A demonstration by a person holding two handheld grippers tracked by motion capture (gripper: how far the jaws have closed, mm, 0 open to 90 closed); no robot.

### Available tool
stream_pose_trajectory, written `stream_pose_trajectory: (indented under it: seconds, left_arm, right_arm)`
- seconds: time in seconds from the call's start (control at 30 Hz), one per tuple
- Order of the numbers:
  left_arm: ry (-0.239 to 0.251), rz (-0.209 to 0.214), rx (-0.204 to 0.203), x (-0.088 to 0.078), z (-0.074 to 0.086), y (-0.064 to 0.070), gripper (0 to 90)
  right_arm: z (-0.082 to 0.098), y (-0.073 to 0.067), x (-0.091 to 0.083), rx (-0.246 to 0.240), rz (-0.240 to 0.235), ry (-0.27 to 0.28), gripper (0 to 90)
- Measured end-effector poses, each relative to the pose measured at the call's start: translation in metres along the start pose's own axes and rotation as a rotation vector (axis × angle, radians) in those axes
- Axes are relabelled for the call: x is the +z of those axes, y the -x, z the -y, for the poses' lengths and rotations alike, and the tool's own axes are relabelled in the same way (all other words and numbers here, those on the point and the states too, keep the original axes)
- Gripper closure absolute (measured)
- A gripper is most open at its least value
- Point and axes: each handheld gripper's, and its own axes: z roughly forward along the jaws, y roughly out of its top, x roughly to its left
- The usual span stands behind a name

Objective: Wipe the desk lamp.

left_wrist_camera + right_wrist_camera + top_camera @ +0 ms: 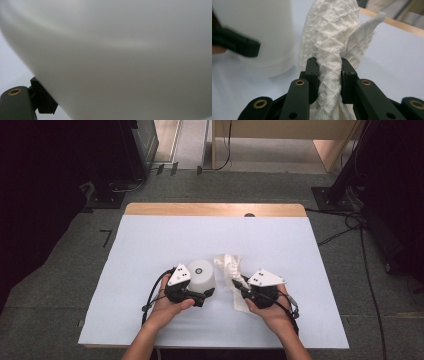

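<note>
A white cup (201, 275) stands upside down on the white-covered table (150, 240), just left of the middle. My left gripper (202, 288) is shut on it from the near side, and one finger (43, 100) presses the cup's wall (125, 62). A white waffle-weave cloth (231, 265) rises crumpled to the right of the cup. My right gripper (238, 285) is shut on the cloth. In the right gripper view the cloth (332, 32) is pinched into a narrow fold between the right gripper's (329, 72) black jaws. The cup (262, 30) stands to its left, with the other gripper's finger (239, 45) on it.
The table's bare wooden far edge (215, 209) has a small dark hole (249, 214). Dark stands and cables (350, 220) lie on the grey floor around the table. A pale wooden desk (280, 140) stands beyond.
</note>
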Motion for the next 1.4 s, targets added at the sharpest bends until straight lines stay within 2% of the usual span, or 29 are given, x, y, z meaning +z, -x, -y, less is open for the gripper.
stream_pose_trajectory:
  seconds: [0.1,0.17,0.27,0.33,0.4,0.5,0.57,0.7,0.73,0.83,1.0,1.1,1.17,1.27,1.33,1.37,1.4]
  left_arm:
    - [-0.034,-0.046,0.040,0.007,0.004,-0.001,8.3]
    - [-0.057,-0.077,0.054,0.012,0.007,-0.001,8.2]
    - [-0.051,-0.083,0.056,0.014,0.010,-0.003,8.1]
    - [-0.043,-0.102,0.062,0.015,0.011,-0.003,8.0]
    - [-0.029,-0.111,0.048,0.015,0.013,-0.003,7.2]
    - [-0.030,-0.145,0.051,0.013,0.014,0.001,6.3]
    - [-0.030,-0.155,0.035,0.011,0.013,0.002,5.5]
    - [-0.009,-0.192,-0.035,0.007,0.015,0.006,2.2]
    - [-0.006,-0.211,-0.051,0.008,0.016,0.009,2.2]
    - [-0.008,-0.298,-0.066,0.013,0.018,0.019,2.1]
    - [-0.010,-0.415,-0.165,0.019,0.016,0.033,2.7]
    - [-0.009,-0.470,-0.178,0.021,0.013,0.041,3.8]
    - [0.003,-0.480,-0.189,0.020,0.013,0.041,5.6]
    - [0.012,-0.451,-0.206,0.017,0.012,0.035,8.0]
    - [0.010,-0.409,-0.193,0.013,0.011,0.029,8.1]
    - [0.019,-0.378,-0.183,0.010,0.011,0.026,8.2]
    - [0.029,-0.326,-0.171,0.007,0.009,0.022,8.2]
  right_arm:
    - [0.001,0.013,-0.008,0.081,0.046,0.040,73.6]
    - [0.003,0.018,-0.011,0.112,0.062,0.047,73.6]
    - [0.004,0.020,-0.012,0.111,0.069,0.054,73.6]
    - [0.004,0.019,-0.011,0.105,0.066,0.055,73.6]
    - [0.004,0.018,-0.010,0.099,0.060,0.052,73.6]
    - [0.004,0.016,-0.008,0.088,0.055,0.042,73.6]
    - [0.005,0.016,-0.007,0.087,0.053,0.040,73.6]
    - [0.004,0.016,-0.008,0.089,0.055,0.041,73.6]
    - [0.004,0.016,-0.008,0.089,0.056,0.043,73.6]
    - [0.004,0.017,-0.009,0.089,0.058,0.045,73.6]
    - [0.004,0.017,-0.009,0.081,0.060,0.046,73.7]
    - [0.004,0.016,-0.008,0.080,0.056,0.045,73.7]
    - [0.004,0.015,-0.008,0.074,0.054,0.043,73.7]
    - [0.004,0.012,-0.007,0.069,0.051,0.040,73.7]
    - [0.003,0.011,-0.007,0.065,0.048,0.042,73.7]
    - [0.003,0.010,-0.007,0.061,0.046,0.044,73.7]
    - [0.002,0.009,-0.007,0.057,0.044,0.047,73.8]
